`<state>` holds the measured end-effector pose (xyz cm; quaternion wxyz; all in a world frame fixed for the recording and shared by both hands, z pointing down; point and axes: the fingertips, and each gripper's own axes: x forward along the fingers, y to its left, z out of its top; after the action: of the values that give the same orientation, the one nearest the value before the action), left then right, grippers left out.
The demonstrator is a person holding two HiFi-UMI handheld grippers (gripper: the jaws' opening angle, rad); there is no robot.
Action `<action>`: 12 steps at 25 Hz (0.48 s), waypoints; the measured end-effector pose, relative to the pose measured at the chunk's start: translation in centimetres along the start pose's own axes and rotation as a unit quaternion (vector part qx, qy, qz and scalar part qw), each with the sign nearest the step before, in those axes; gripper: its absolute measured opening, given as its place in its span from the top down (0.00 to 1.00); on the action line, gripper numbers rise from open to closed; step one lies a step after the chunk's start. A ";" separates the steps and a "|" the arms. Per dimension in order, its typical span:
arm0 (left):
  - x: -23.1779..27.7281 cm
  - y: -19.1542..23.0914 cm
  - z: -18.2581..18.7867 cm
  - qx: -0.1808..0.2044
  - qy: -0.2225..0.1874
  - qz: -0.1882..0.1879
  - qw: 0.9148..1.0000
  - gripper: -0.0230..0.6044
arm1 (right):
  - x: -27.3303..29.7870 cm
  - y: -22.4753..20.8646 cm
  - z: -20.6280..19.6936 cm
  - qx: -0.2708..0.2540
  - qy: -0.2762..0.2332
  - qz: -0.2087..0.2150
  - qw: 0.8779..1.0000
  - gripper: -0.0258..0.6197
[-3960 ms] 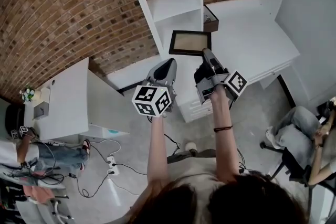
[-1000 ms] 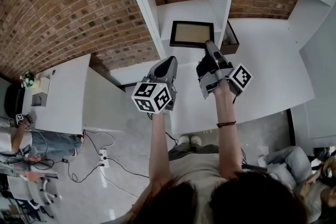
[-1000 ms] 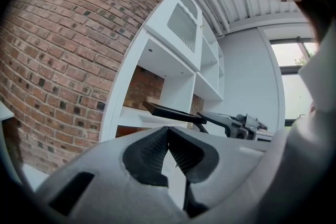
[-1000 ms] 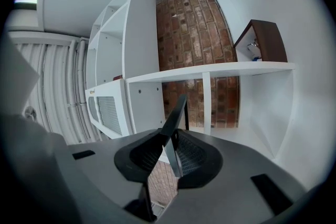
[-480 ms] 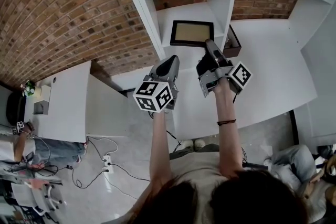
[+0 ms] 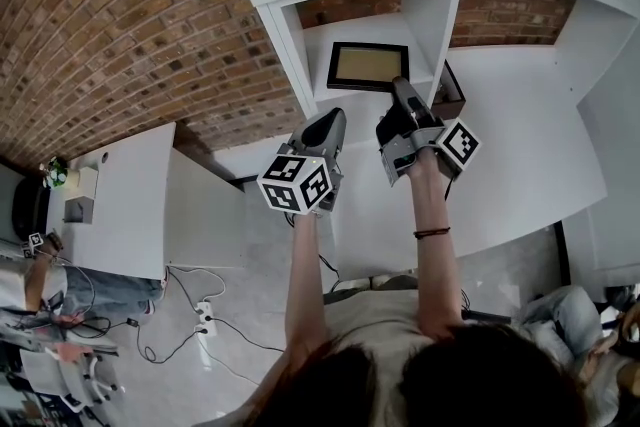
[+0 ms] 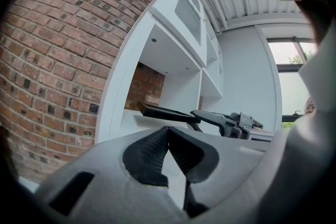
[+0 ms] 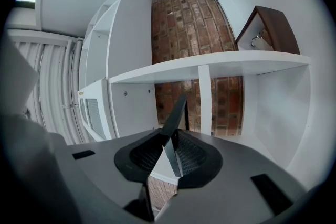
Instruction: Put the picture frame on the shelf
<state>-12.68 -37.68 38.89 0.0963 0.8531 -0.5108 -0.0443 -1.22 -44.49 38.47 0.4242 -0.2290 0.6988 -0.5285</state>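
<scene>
White shelf (image 6: 345, 98) against brick wall (image 6: 120, 25): my right gripper (image 6: 400, 87) pinches the picture frame (image 6: 367, 65) by its near edge, flat over the board. My left gripper (image 6: 333, 118) is pressed together, empty. I advise lowering the frame level until it seats, then releasing.

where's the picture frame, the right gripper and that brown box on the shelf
picture frame (image 6: 366, 65): head view, its tan centre panel.
right gripper (image 6: 401, 87): head view, jaw tips shut on the frame's near edge.
brown box (image 8: 273, 26): right gripper view, its dark side wall.
</scene>
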 end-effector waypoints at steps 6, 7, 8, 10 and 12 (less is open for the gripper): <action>0.7 0.6 0.1 -0.002 0.002 -0.001 1.000 0.95 | 0.8 -0.8 -0.2 -0.001 0.005 -0.007 1.000 0.85; 0.7 0.7 0.1 -0.001 0.002 -0.002 1.000 0.95 | 1.0 -1.0 -0.2 -0.001 0.005 -0.008 1.000 0.85; 0.8 0.9 0.1 -0.001 0.002 -0.002 1.000 0.95 | 1.1 -1.1 -0.3 0.000 0.006 -0.010 1.000 0.85; 0.9 1.0 0.2 0.000 0.003 -0.002 1.000 0.95 | 1.2 -1.3 -0.4 0.001 0.007 -0.014 1.000 0.85; 1.1 1.1 0.2 0.000 0.005 -0.003 1.000 0.95 | 1.4 -1.4 -0.3 -0.002 0.010 -0.017 1.000 0.84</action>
<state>-13.14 -39.20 38.97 0.0985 0.8548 -0.5079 -0.0404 -2.43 -45.86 39.36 0.4078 -0.2361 0.7000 -0.5366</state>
